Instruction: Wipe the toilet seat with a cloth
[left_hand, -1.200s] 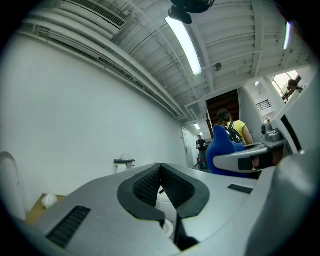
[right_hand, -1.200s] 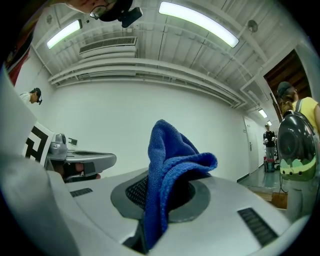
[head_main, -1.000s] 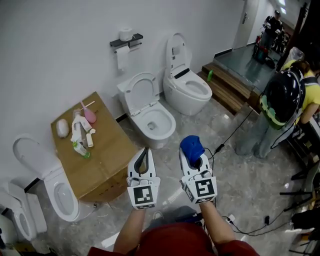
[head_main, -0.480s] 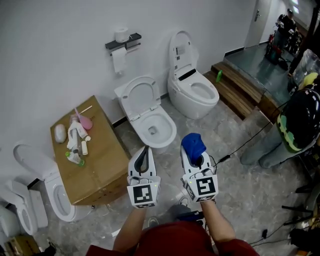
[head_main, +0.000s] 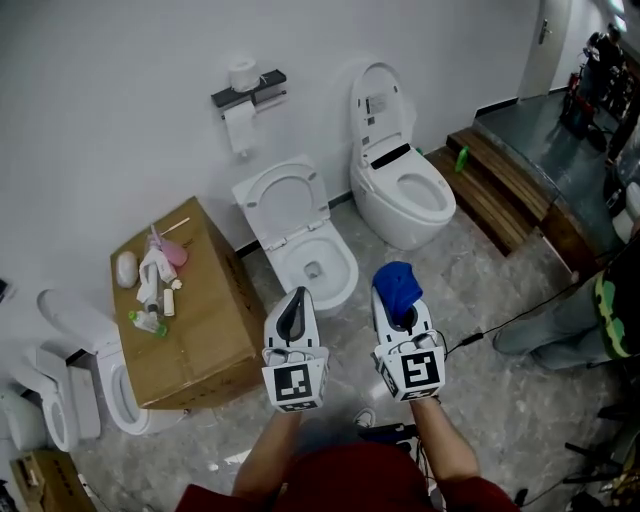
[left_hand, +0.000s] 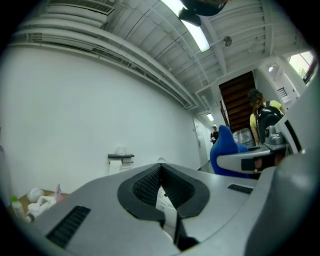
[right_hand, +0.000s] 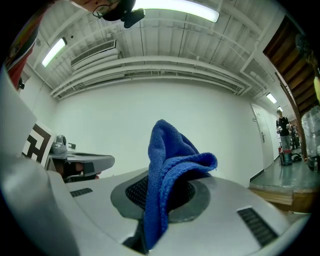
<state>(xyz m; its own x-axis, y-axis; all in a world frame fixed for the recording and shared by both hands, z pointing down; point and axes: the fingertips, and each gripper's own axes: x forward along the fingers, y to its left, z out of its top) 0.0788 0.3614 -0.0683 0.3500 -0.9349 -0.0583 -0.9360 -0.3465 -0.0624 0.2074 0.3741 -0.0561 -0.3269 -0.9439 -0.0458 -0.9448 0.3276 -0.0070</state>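
Two grippers are being held short of the toilet (head_main: 343, 268): left gripper (head_main: 295, 305) closed empty, right gripper (head_main: 400, 310) clamped on blue cloth (head_main: 396, 283). Cloth is best being kept bunched ahead of the fingertips.

Sanitary-ware demo rm.: several toilets (head_main: 318, 262) in a row along one white wall (head_main: 120, 100), cardboard box (head_main: 215, 300) betw. them, exposed ceiling ducts (left_hand: 75, 37).

Cardboard box (head_main: 212, 312) with bottles (head_main: 152, 272), near wall-mounted paper roll (head_main: 240, 127)
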